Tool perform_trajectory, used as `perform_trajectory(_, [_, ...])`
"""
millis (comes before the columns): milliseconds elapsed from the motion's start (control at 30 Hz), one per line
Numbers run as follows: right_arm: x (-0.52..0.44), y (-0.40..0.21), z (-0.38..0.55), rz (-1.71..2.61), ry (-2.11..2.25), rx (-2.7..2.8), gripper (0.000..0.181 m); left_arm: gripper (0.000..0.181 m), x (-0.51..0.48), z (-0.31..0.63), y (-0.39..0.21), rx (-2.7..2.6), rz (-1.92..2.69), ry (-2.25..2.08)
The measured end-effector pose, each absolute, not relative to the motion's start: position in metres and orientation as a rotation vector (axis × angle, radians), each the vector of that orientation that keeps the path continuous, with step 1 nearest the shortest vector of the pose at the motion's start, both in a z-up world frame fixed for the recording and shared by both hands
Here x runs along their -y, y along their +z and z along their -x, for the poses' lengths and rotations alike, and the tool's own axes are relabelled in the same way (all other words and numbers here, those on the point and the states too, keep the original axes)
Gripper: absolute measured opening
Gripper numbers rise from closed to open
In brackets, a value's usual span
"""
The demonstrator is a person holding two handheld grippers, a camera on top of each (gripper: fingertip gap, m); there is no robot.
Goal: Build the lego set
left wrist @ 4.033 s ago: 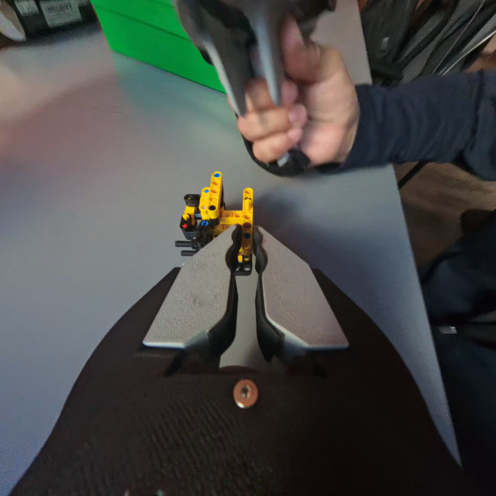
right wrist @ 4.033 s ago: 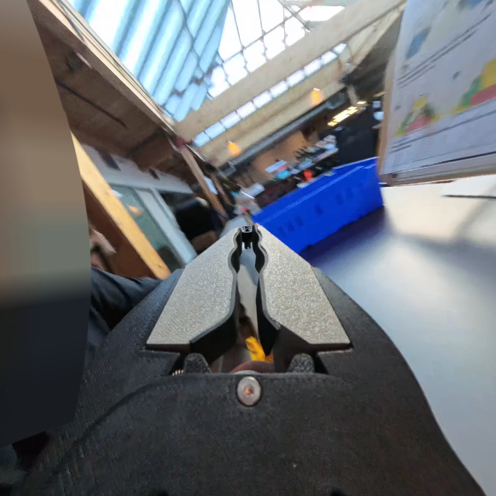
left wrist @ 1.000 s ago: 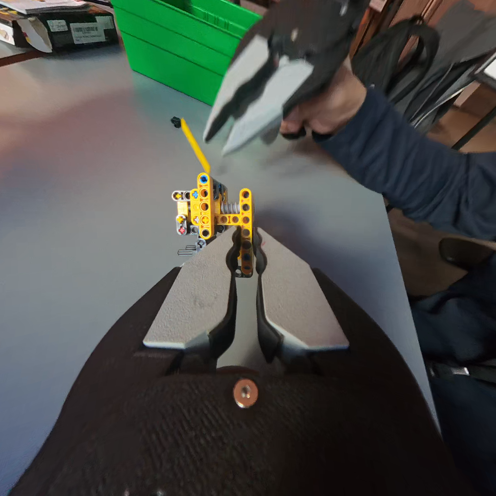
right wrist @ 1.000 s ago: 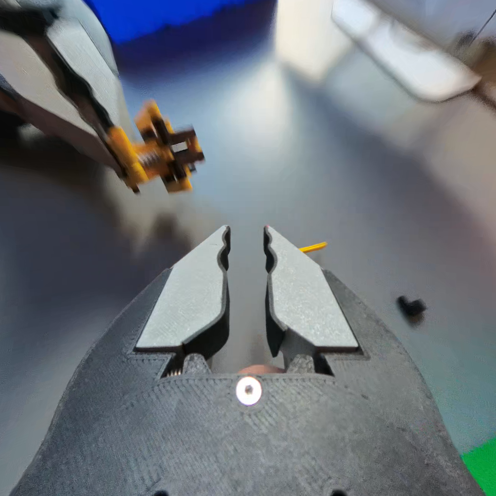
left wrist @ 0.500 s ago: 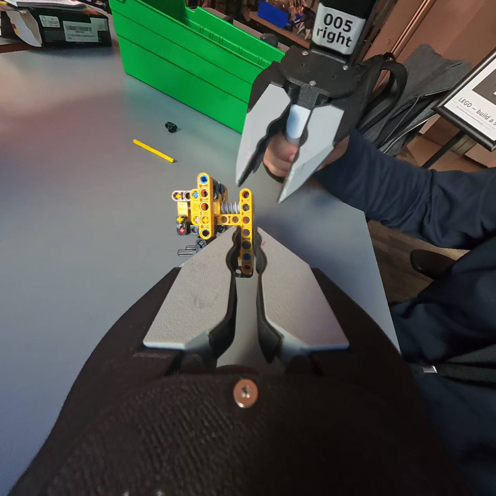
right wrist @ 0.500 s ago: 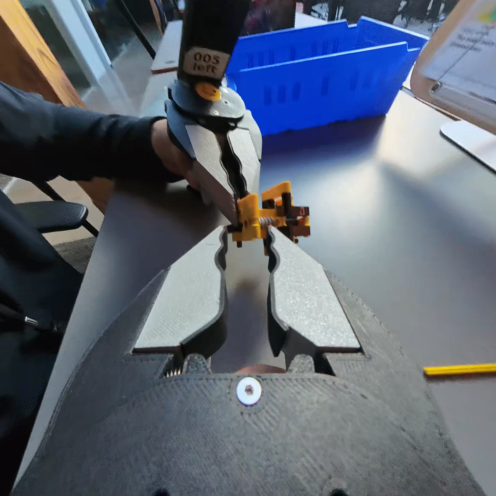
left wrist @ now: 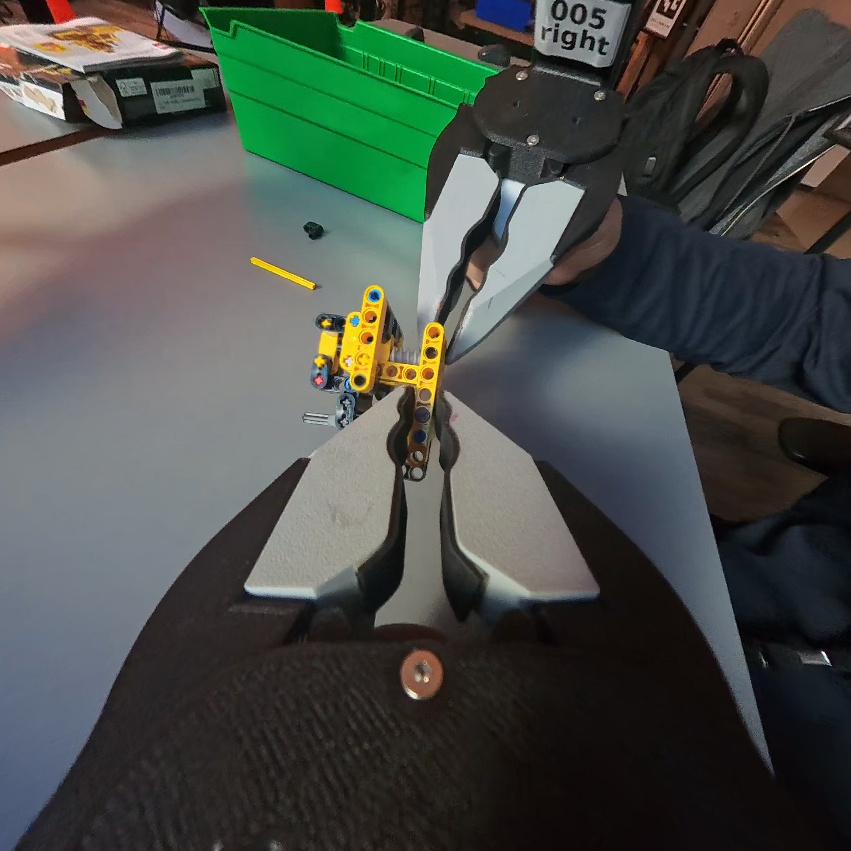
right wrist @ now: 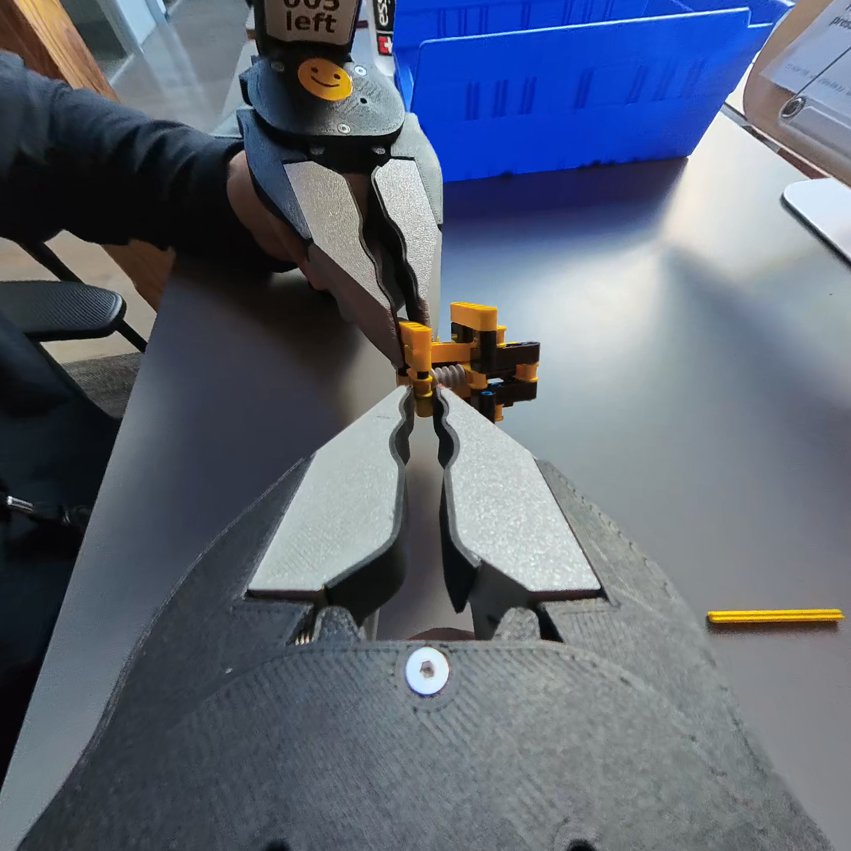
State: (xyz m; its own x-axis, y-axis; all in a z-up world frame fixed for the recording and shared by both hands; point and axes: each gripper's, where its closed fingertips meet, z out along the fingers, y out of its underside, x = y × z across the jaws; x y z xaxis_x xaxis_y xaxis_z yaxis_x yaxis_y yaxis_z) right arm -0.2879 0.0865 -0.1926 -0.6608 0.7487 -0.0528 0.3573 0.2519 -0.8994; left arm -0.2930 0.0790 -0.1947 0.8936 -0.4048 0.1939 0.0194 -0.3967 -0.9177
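Note:
A small yellow and black lego assembly (left wrist: 368, 354) with a grey worm gear is held above the grey table (left wrist: 138, 414). My left gripper (left wrist: 422, 400) is shut on the lower part of its upright yellow beam (left wrist: 433, 350). My right gripper (right wrist: 422, 397) faces it from the other side, its tips closed on the same beam's end (right wrist: 421, 391). The right gripper shows in the left wrist view (left wrist: 449, 352), and the left gripper in the right wrist view (right wrist: 407, 329). A loose yellow axle (left wrist: 283, 273) and a small black piece (left wrist: 313, 229) lie on the table.
A green bin (left wrist: 345, 115) stands at the back of the table, with a cardboard box and booklet (left wrist: 92, 69) beside it. A blue bin (right wrist: 575, 83) stands behind the left gripper. The yellow axle also lies to my right (right wrist: 776, 616). The table edge runs close on the person's side. Both grippers' tips are close together, under 4 cm apart. The small black piece (left wrist: 313, 229) is about 25 centimetres from both grippers' fingertips.
My right gripper, open and a little away half a second ago, has moved in and closed on the beam's end. The left gripper has kept its hold on the assembly.

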Motion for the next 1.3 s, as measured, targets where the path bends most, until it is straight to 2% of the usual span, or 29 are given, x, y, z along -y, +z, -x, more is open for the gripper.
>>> perform_trajectory(533, [-0.086, -0.188, 0.289, 1.062, 1.449, 2.104, 0.012, 0.005, -0.078, 0.293, -0.185, -0.216, 1.875, -0.642])
perform_trajectory(800, [-0.078, -0.176, 0.291, 1.030, 1.563, 2.029, 0.008, 0.004, -0.077, 0.290, -0.176, -0.192, 1.813, -0.708])
perform_trajectory(933, [-0.078, -0.173, 0.291, 0.926, 1.433, 2.023, 0.007, 0.021, -0.077, 0.285, -0.175, -0.212, 1.805, -0.709])
perform_trajectory(1000, [-0.077, -0.170, 0.288, 0.882, 1.397, 2.026, 0.007, 0.008, -0.075, 0.287, -0.172, -0.210, 1.786, -0.693])
perform_trajectory(1067, [-0.073, -0.162, 0.284, 0.836, 1.382, 1.995, 0.007, 0.007, -0.073, 0.286, -0.163, -0.235, 1.721, -0.697])
perform_trajectory(1133, [-0.068, -0.155, 0.280, 0.690, 1.256, 1.949, 0.008, 0.007, -0.070, 0.284, -0.156, -0.305, 1.664, -0.640])
perform_trajectory(1200, [-0.069, -0.160, 0.280, 0.556, 1.077, 1.943, 0.008, 0.007, -0.068, 0.284, -0.157, -0.445, 1.653, -0.409])
perform_trajectory(1300, [-0.070, -0.164, 0.277, 0.533, 1.062, 1.968, 0.006, 0.006, -0.066, 0.281, -0.163, -0.624, 1.648, -0.108])
